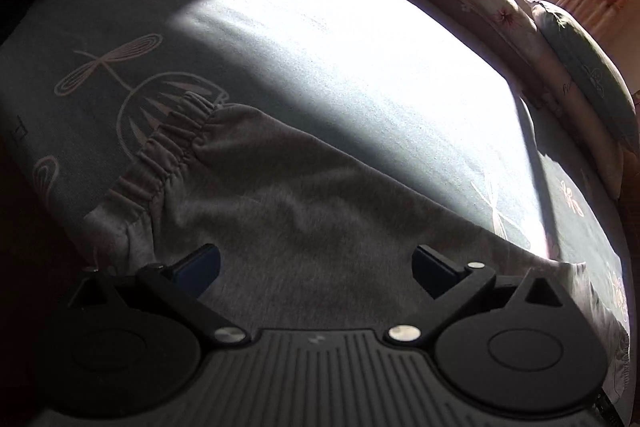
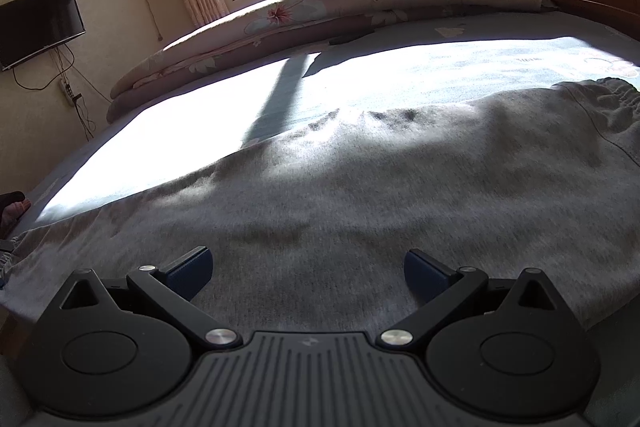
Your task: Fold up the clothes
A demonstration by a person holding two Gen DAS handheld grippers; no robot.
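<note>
A pair of grey sweatpants (image 2: pixel 360 195) lies spread flat along the near edge of the bed (image 1: pixel 360 75), its elastic waistband (image 1: pixel 168 155) at the left end in the left wrist view and at the far right in the right wrist view. Both tools hover low over the cloth: the left gripper (image 1: pixel 316 267) and the right gripper (image 2: pixel 308 271) each have their jaws spread wide, with nothing between the blue pads. This reads as the approach before a first fold; the next move likely calls for each gripper to drop onto an edge of the fabric and pinch a single clean layer before lifting it across. The leg ends of the sweatpants are cut off by the frames, strong window glare washes out the sheet beyond, and the near hem is hidden beneath the gripper bodies.
</note>
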